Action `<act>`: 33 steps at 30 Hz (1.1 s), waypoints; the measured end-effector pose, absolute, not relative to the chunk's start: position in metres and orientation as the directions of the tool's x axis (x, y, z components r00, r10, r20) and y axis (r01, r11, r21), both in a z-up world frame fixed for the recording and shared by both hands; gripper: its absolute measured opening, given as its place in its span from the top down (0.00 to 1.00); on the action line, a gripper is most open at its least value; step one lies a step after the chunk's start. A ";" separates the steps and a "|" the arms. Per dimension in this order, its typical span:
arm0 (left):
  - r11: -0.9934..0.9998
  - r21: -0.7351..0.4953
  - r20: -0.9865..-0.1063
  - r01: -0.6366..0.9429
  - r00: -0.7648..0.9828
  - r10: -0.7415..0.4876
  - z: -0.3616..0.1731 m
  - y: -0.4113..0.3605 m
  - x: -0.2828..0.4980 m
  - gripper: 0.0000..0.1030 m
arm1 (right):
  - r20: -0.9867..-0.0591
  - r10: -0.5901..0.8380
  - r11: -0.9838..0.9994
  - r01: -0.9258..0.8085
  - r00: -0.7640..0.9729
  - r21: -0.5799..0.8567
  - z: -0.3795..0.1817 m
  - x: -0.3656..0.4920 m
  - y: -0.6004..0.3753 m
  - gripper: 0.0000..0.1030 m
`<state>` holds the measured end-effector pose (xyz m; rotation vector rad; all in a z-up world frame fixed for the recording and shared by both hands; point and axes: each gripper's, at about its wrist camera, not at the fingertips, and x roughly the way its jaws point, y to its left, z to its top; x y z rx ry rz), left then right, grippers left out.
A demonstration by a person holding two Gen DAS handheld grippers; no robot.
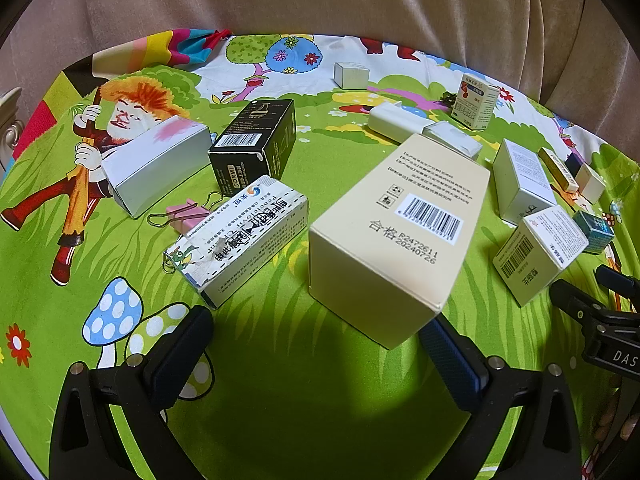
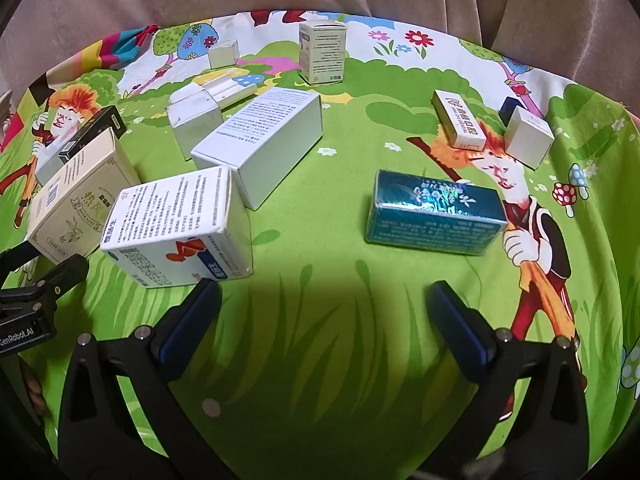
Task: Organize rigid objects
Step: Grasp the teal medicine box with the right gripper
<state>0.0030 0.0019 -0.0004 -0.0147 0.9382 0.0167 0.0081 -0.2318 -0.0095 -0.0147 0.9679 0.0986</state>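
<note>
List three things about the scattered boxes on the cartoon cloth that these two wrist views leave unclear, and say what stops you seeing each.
1. Left wrist view: the pink binder clip is partly hidden behind the blue-and-white medicine box.
2. Right wrist view: the black box is mostly hidden behind the cream box.
3. Right wrist view: the dark blue item shows only a corner behind a small white box.
</note>
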 end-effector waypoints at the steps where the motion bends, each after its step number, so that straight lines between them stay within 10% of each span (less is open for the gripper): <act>1: 1.000 -0.005 -0.807 -0.021 0.591 0.008 0.000 0.002 0.003 0.00 | -0.823 0.078 0.995 -0.092 0.562 0.032 -0.010 0.009 -0.231 0.00; 11: 1.000 -0.005 -0.806 -0.021 0.591 0.009 0.000 0.002 0.004 0.00 | -0.805 0.174 0.972 -0.231 0.567 0.047 -0.004 -0.067 -0.284 0.00; 27: 1.000 -0.004 -0.806 -0.021 0.592 0.009 0.000 0.001 0.002 0.00 | -0.822 0.365 0.806 -0.591 0.437 0.044 -0.012 0.071 -0.304 0.01; 29: 1.000 -0.004 -0.806 -0.021 0.592 0.009 0.000 0.001 0.002 0.00 | -0.813 0.392 0.786 -0.616 0.430 0.053 -0.010 0.075 -0.302 0.11; 31: 1.000 -0.005 -0.806 -0.020 0.592 0.008 0.000 0.001 0.002 0.00 | -0.783 0.425 0.789 -0.609 0.454 0.075 -0.006 0.070 -0.308 0.63; 33: 1.000 -0.004 -0.806 -0.021 0.592 0.009 0.000 0.002 0.003 0.00 | -0.775 0.455 0.783 -0.611 0.438 0.115 -0.003 0.059 -0.309 0.68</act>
